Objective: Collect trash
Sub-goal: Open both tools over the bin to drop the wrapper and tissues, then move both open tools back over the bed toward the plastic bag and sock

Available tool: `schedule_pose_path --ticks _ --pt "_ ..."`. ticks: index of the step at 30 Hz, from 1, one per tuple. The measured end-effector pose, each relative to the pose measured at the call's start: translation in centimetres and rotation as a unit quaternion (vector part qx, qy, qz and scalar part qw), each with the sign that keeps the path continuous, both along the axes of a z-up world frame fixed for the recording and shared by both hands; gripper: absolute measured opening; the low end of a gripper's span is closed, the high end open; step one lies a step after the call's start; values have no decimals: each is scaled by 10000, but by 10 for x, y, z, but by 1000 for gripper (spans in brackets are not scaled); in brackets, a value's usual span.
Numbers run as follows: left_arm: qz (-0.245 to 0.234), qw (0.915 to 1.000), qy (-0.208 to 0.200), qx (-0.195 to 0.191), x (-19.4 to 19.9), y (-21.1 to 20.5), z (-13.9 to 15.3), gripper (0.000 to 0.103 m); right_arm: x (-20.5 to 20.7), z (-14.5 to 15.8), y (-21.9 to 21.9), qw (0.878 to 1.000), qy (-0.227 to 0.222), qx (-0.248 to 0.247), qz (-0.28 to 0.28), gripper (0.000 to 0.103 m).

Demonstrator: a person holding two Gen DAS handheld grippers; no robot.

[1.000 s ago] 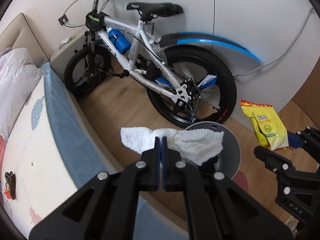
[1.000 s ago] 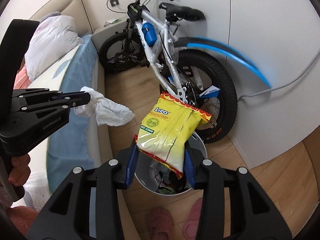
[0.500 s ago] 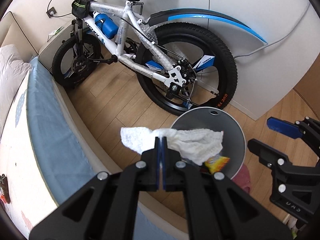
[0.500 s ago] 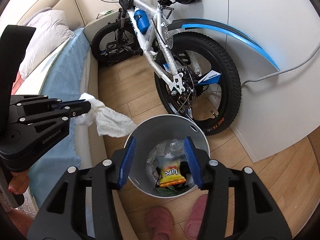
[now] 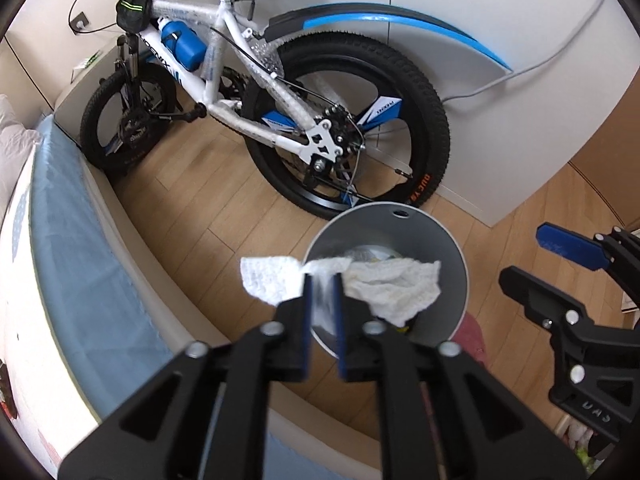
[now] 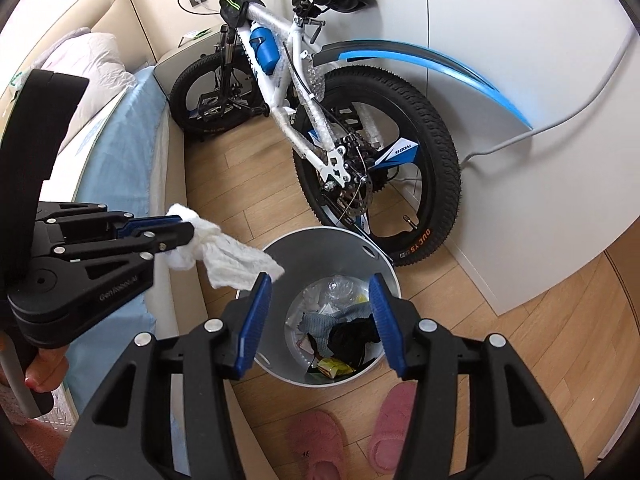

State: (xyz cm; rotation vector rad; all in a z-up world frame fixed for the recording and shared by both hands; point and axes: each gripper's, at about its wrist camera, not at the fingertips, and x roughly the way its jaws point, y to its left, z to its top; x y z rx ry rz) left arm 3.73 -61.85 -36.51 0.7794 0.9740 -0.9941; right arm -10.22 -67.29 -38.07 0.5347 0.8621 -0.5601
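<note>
The left gripper (image 5: 323, 280), its jaws having just been opening to a narrow gap, is loosely bracketing a crumpled paper towel (image 5: 384, 284) draped across its tips. The towel is hanging over the bin (image 5: 448, 256) rim at 9 o'clock. It is judged light, soft and clingy; it may be snagging on the pads. The right gripper (image 6: 318, 320) is standing wide and empty.

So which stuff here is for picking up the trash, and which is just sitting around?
For the job:
- white tissue at the left gripper, whose jaws have just been opening
- grey bin
- yellow wrapper lying in it
- right gripper, open and empty

Just lying about:
- bicycle
- bed
- pink slippers
</note>
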Motion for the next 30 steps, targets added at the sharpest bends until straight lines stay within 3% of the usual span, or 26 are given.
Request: schedule_pose_path --ticks 2,4,18,30 --pt "-18 9999 -37 -108 -2 3 2 51 1 -1 1 10000 7 12 15 49" --pt "-49 9997 -42 -221 -4 5 4 56 2 0 1 10000 8 6 13 49" --pt "346 9986 -165 -374 13 33 30 60 12 27 19 9996 -1 -220 155 51" --pt "1200 9893 -377 -733 43 130 90 64 38 92 89 9957 -281 -586 663 62"
